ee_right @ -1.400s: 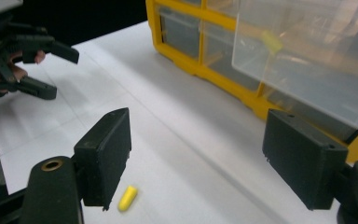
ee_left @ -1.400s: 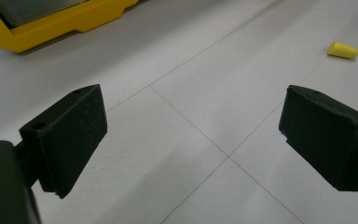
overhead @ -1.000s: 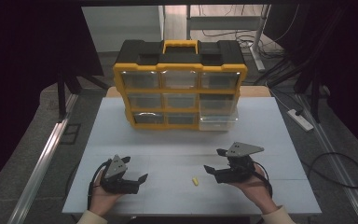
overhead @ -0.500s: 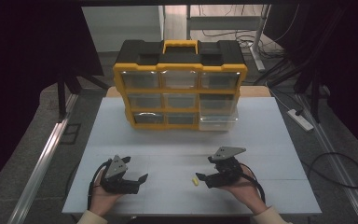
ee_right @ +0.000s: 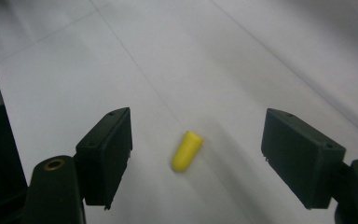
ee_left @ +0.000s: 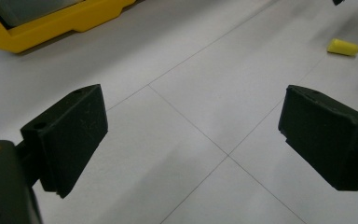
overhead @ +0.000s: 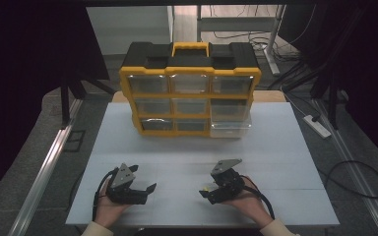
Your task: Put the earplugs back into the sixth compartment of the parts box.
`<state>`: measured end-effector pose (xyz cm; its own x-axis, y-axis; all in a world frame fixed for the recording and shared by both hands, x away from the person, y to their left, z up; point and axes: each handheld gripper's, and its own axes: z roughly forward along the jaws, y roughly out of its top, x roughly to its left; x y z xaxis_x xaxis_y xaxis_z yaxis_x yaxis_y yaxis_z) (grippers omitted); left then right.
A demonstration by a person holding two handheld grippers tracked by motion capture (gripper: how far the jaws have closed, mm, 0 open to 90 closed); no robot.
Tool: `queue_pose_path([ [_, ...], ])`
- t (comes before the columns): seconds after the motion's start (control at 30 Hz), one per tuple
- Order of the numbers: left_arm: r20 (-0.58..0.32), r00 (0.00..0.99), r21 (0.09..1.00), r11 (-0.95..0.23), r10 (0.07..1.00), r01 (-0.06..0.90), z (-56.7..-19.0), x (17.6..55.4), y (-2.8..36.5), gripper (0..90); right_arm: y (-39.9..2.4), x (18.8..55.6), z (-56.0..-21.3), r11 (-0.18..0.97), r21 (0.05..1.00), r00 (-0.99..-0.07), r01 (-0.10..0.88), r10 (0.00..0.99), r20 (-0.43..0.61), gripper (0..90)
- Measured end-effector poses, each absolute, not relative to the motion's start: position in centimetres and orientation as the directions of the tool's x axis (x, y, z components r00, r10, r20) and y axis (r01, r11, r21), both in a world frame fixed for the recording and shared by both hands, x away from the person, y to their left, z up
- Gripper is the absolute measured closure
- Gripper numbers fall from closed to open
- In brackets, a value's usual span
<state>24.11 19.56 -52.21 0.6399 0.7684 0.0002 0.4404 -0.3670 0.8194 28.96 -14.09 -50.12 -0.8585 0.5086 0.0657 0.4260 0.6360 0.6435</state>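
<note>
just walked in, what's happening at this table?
A person holds a gripper in each hand over a white table. The right gripper is open, with a small yellow plug lying on the table between its fingers, not yet pinched. The left gripper is also open, off to the side with nothing between its fingers. A yellow and black drawer organizer stands at the far side, its bottom right drawer pulled out.

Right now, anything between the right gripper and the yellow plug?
Nothing visible. The right gripper has its jaws open on either side of the small yellow plug, which lies loose on bare white table. No pad touches it yet.
</note>
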Motion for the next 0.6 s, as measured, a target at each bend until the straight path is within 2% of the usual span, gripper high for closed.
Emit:
queue_pose_path([
  [0.47,0.002,0.641,0.818,-0.37,0.768,0.441,-52.2,24.1,19.6,7.9,-13.0,29.1,-51.7,0.698,0.578,-0.863,0.422,0.505,0.021,36.1],
  [0.5,0.002,0.64,0.818,-0.37,0.768,0.441,-52.2,24.1,19.6,7.9,-13.0,29.0,-51.8,0.695,0.581,-0.861,0.424,0.508,0.022,40.5],
  [0.57,0.002,0.64,0.818,-0.369,0.768,0.441,-52.2,24.1,19.6,7.9,-13.0,29.0,-51.8,0.694,0.582,-0.861,0.425,0.509,0.023,42.6],
  [0.6,0.002,0.64,0.818,-0.369,0.769,0.441,-52.2,24.1,19.6,7.9,-13.1,28.9,-51.7,0.691,0.583,-0.859,0.427,0.511,0.024,49.7],
])
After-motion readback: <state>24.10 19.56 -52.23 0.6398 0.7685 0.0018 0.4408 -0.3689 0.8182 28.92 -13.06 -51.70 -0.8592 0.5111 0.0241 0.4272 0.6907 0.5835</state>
